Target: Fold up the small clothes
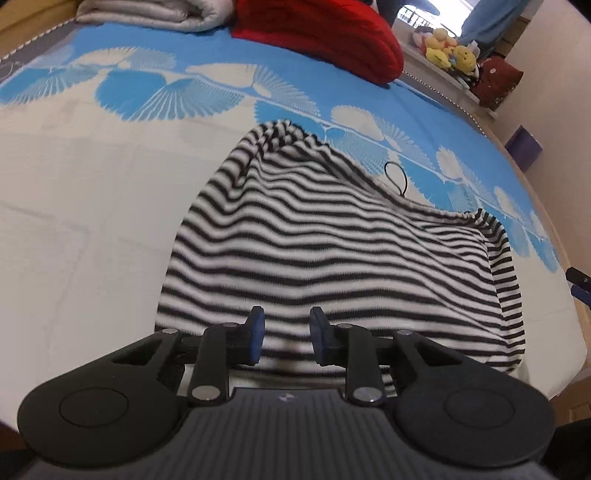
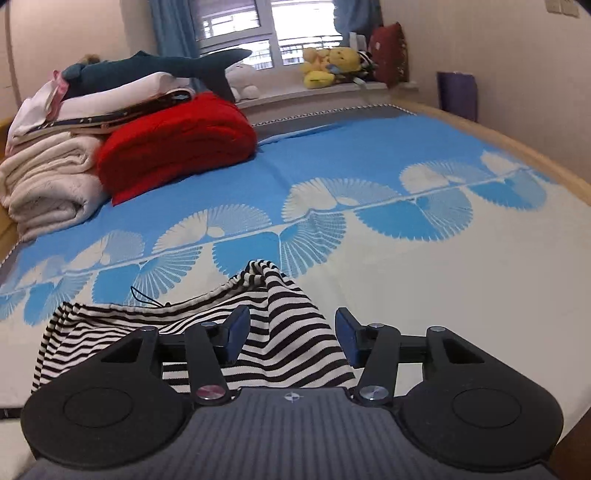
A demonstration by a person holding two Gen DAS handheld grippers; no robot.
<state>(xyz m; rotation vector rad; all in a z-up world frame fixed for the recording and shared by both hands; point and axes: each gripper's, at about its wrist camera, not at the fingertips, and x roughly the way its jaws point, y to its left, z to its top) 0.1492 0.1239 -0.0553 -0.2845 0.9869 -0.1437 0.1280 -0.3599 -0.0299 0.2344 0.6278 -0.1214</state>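
Left wrist view — the left claw (image 1: 284, 338) is hovering over the near part of a black-and-white striped garment (image 1: 332, 251), its two blue pads standing a narrow gap apart with nothing pinched between them. The striped garment is lying on the bed (image 1: 74, 192), rumpled, its far end bunching up into a peak and its right edge folding over near the bed's right side. A thin black cord loop (image 1: 396, 177) is sticking out at the garment's far right edge. The bedcover is showing a cream near half and a blue far half with white fan shapes. At the far end a red folded blanket (image 1: 325, 33) is sitting beside a grey-white folded quilt (image 1: 147, 14). Yellow plush toys (image 1: 450, 51) are resting on a sill at far right.

Right wrist view — the right claw (image 2: 291, 339) is standing wide, its blue pads well apart, the striped garment (image 2: 288, 325) showing in the gap but not pressed by either pad. The garment is lying on the near cream part of the bed (image 2: 461, 258), one corner rising to a peak just beyond the claw, the rest spreading to the left. The black cord (image 2: 142, 297) is lying at its far edge. At far left the red blanket (image 2: 177, 147) is leaning against a stack of pale folded linens (image 2: 44, 184) topped by a dark plush shark (image 2: 155, 68). Yellow plush toys (image 2: 328, 64) are sitting on the windowsill.
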